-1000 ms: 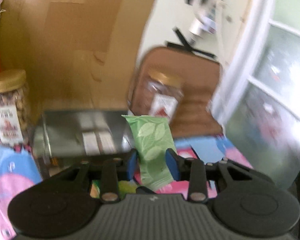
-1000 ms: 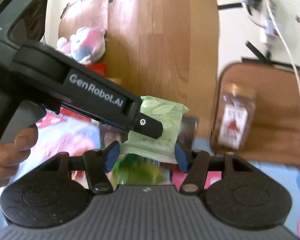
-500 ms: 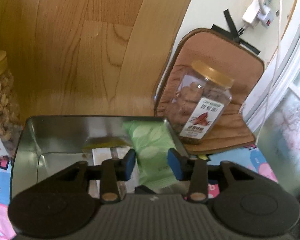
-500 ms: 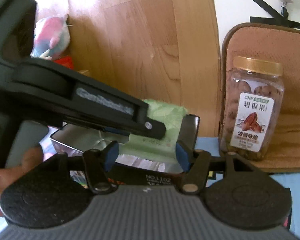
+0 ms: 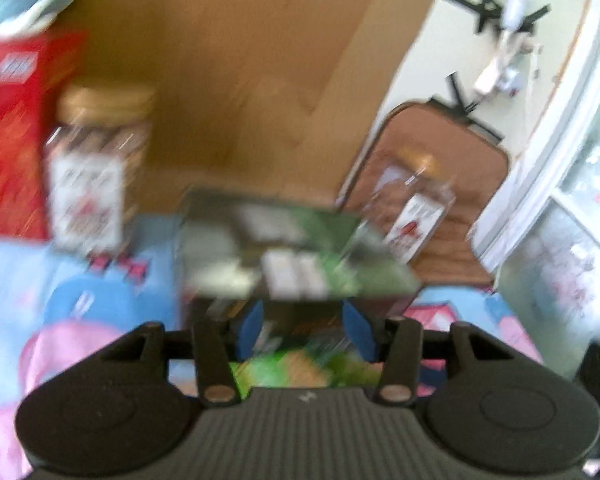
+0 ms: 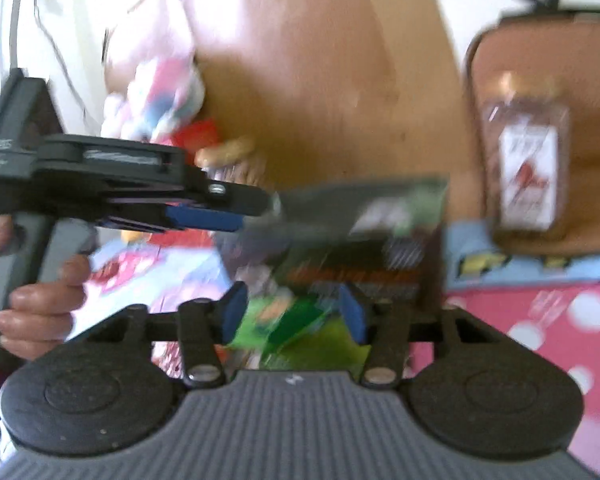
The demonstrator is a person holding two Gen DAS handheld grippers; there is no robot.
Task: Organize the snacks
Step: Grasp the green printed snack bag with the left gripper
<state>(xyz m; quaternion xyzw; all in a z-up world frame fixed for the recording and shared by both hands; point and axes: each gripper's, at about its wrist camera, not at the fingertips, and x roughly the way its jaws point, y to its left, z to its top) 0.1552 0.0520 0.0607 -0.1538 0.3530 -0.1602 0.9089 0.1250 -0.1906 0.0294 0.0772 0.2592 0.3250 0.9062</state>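
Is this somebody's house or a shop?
Most likely a home, perhaps a child's room. A cartoon-print cloth covers the surface, a plush toy sits at the back, and snack jars stand about beside a metal tin. The pictures are blurry, so I can't be certain.

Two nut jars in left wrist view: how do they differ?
The left jar stands beside the red box, against the wood panel; the right jar stands before the brown cushion. The left jar looks upright and larger in frame; the right jar tilts and looks smaller. Both have gold lids and white labels; blur hides more.
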